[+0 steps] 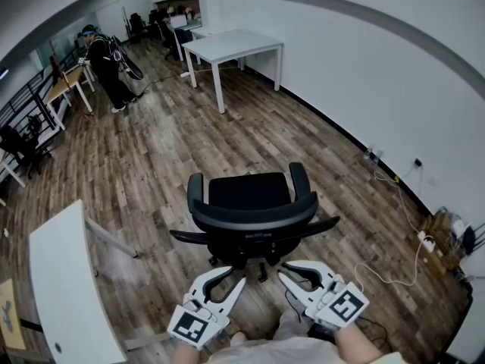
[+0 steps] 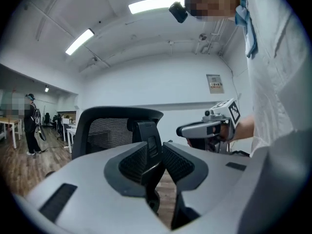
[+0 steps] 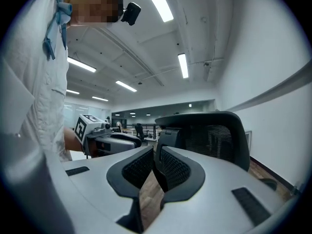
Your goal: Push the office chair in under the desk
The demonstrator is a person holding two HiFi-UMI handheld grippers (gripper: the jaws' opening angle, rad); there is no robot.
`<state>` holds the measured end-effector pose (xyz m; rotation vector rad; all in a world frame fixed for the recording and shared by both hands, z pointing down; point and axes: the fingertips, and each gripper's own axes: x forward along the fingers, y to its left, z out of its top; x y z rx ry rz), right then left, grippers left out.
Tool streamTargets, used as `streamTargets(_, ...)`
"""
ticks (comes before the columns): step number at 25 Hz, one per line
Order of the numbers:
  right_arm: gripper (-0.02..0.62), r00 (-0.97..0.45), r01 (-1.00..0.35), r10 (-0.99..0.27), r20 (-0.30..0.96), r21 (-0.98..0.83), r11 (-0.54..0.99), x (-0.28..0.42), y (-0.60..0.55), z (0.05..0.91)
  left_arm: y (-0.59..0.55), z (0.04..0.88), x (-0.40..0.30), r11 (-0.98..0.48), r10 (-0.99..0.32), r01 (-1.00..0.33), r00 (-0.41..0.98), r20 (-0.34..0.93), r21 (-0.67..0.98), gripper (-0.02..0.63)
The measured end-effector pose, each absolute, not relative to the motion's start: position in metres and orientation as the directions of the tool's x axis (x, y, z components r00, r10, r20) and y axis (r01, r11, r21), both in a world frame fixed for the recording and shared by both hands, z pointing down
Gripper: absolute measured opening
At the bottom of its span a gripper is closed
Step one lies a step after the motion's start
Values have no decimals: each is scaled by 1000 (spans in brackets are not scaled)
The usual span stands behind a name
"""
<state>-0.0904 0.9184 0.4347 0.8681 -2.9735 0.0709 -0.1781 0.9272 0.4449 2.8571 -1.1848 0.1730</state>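
A black mesh office chair [image 1: 254, 203] stands on the wood floor just in front of me, its back towards me. My left gripper [image 1: 229, 277] and right gripper [image 1: 292, 270] hover side by side just behind the backrest, apart from it. In the left gripper view the jaws [image 2: 155, 152] stand slightly apart, nothing between them, and the chair back [image 2: 117, 126] rises beyond. The right gripper [image 3: 155, 155] shows only a narrow gap between its pads, also empty, with the chair [image 3: 209, 130] ahead. A white desk [image 1: 231, 44] stands far off along the wall.
Another white desk top [image 1: 64, 279] is close at my lower left. A person [image 1: 106, 59] stands at the far left of the room. Cables and power strips [image 1: 424, 237] lie on the floor along the right wall.
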Motion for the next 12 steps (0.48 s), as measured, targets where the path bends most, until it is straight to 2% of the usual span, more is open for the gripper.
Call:
streamTargets(3, 114, -847, -522, -520, 112, 14, 853, -88, 912, 441, 922, 456, -185, -720, -689, -691, 700, 186, -65, 129)
streamTargets(12, 169, -846, -505, -510, 158, 73, 860, -76, 897, 443, 905, 464, -212, -716, -693, -684, 671, 263, -138, 200)
